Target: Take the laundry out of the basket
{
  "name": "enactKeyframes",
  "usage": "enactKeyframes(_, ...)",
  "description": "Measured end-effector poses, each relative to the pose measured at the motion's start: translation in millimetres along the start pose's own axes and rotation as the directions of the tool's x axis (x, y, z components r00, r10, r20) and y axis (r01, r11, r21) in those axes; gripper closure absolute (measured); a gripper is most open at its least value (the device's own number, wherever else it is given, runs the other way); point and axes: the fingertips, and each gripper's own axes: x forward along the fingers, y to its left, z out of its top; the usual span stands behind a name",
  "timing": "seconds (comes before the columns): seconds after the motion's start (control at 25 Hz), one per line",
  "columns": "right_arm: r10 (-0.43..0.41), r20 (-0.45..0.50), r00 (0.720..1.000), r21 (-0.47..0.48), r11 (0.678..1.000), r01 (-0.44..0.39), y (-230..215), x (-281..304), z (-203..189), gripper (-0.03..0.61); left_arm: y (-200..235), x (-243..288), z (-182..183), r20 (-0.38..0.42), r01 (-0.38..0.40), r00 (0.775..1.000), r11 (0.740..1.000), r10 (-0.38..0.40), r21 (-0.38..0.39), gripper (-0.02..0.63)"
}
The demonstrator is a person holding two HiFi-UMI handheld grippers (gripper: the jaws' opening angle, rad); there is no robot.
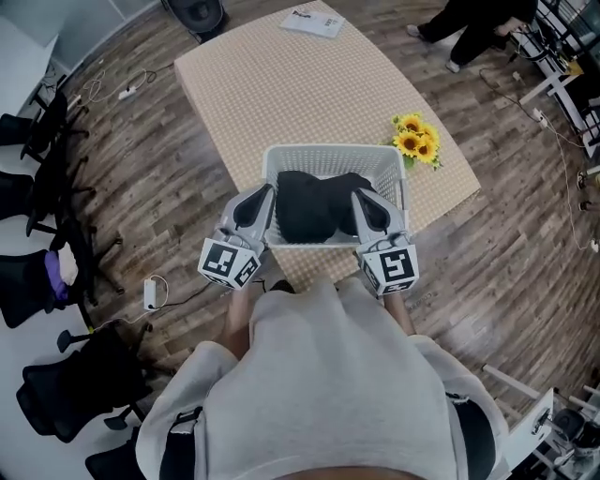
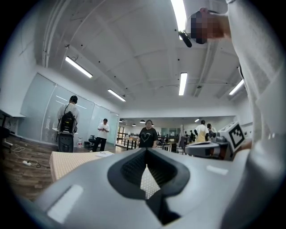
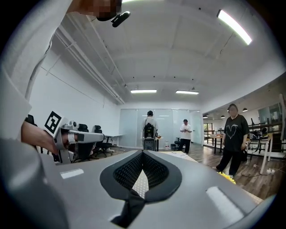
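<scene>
A white slatted basket (image 1: 333, 151) stands at the near edge of the table (image 1: 281, 84), with a heap of black laundry (image 1: 314, 204) in it. In the head view my left gripper (image 1: 263, 193) is at the basket's near left corner and my right gripper (image 1: 362, 195) at its near right corner. Both point forward along the basket's sides. In the left gripper view the left gripper (image 2: 146, 151) has its jaws tip to tip with nothing between them. The right gripper (image 3: 143, 154) looks the same in its own view. Both cameras tilt up at the room, so the basket is hidden there.
A checkered cloth covers the table. Yellow sunflowers (image 1: 417, 141) lie right of the basket, and a booklet (image 1: 314, 21) at the far end. Black office chairs (image 1: 47, 187) and a power strip (image 1: 150, 293) are on the floor to the left. Several people stand further off (image 3: 233, 138).
</scene>
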Motion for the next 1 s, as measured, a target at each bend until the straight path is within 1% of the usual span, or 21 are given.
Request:
enactKeyframes(0.16, -0.001, -0.016, 1.0, 0.007, 1.0, 0.001, -2.0, 7.2, -6.3, 0.578, 2.2, 0.0, -7.8, -0.016, -0.003, 1.0, 1.0, 0.003, -0.009, 0.606)
enactKeyframes(0.32, -0.021, -0.03, 0.999, 0.011, 1.0, 0.021, -2.4, 19.2, -6.9, 0.58, 12.9, 2.3, -12.8, -0.032, 0.004, 0.999, 1.0, -0.004, -0.007, 0.606)
enactKeyframes(0.44, -0.033, -0.045, 0.998, 0.013, 0.999, 0.034, 1.1, 23.9, -10.4, 0.578, 24.7, 1.9, -16.1, -0.037, 0.004, 0.999, 1.0, -0.005, -0.026, 0.606)
enactKeyframes(0.6, -0.053, -0.071, 0.996, 0.01, 0.998, 0.054, 0.5, 23.3, -12.9, 0.578, 31.6, 2.5, -18.9, -0.047, 0.013, 0.999, 0.999, -0.015, -0.032, 0.606)
enactKeyframes(0.72, -0.062, -0.089, 0.994, 0.013, 0.998, 0.064, 0.0, 22.3, -15.7, 0.578, 38.2, 1.8, -21.7, -0.055, 0.001, 0.998, 0.999, -0.003, -0.036, 0.606)
enactKeyframes(0.84, -0.071, -0.11, 0.991, 0.02, 0.997, 0.074, -3.7, 20.8, -21.9, 0.578, 42.2, -0.5, -30.5, -0.08, -0.013, 0.997, 0.999, 0.01, -0.04, 0.606)
enactKeyframes(1.0, -0.082, -0.138, 0.987, 0.017, 0.996, 0.085, -3.1, 21.0, -27.5, 0.578, 53.4, -12.4, -43.8, -0.114, -0.038, 0.993, 0.997, 0.031, -0.064, 0.606)
